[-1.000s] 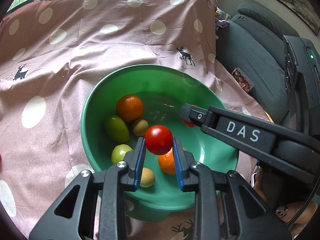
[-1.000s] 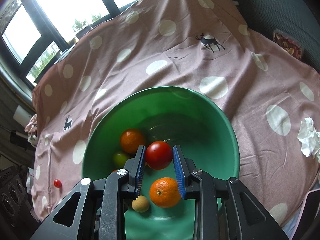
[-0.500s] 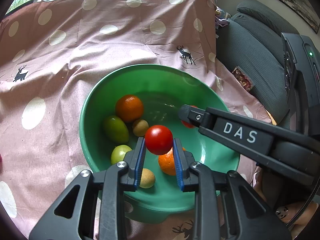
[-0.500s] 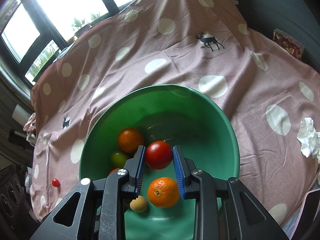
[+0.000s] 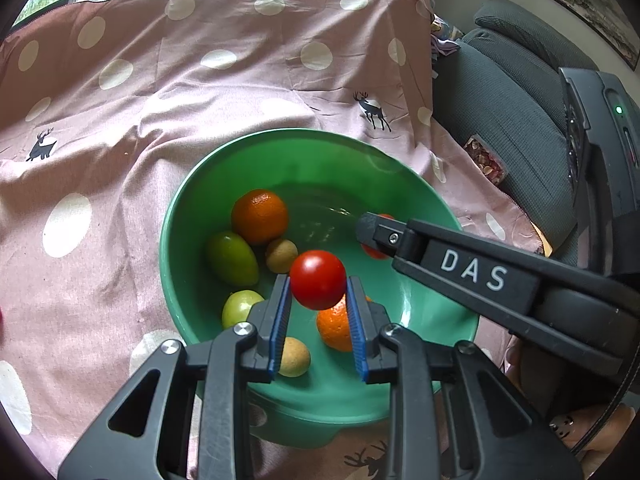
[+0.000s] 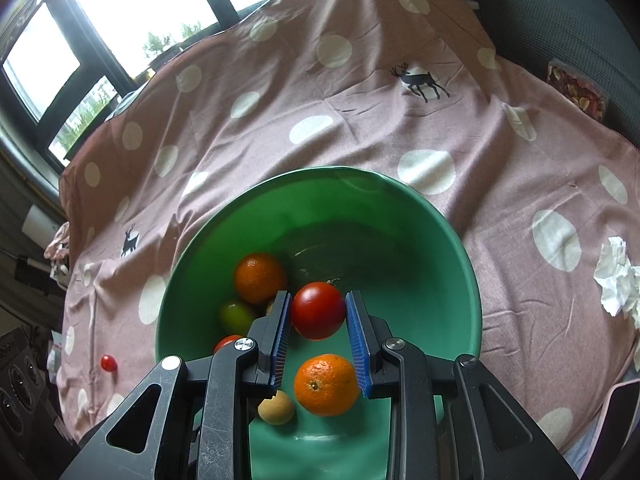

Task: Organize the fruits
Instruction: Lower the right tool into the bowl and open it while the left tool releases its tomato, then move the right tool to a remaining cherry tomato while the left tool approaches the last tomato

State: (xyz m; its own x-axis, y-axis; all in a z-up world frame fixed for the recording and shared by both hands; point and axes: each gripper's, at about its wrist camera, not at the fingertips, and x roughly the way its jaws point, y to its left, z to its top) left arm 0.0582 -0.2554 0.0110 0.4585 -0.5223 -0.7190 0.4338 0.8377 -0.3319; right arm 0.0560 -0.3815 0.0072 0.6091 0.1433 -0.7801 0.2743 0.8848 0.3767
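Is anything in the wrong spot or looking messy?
Yes. One small red tomato lies alone on the spotted cloth, outside the green bowl where the other fruit sits. A crumpled white tissue also lies on the cloth on the bowl's other side. Nothing looks spilled or broken.

Streaming in bright from blown-out far windows [image 6: 120, 20]; bending and darkening at fisheye edges; glinting softly on sharp green bowl [image 5: 320, 224].

Both wrist cameras look steeply down along their own fingers, close above the green bowl [image 5: 176, 216] on the dotted cloth [image 5: 120, 120]; each view shares that bowl [image 6: 448, 264], the left also catching the right hand-held gripper [image 5: 370, 236]
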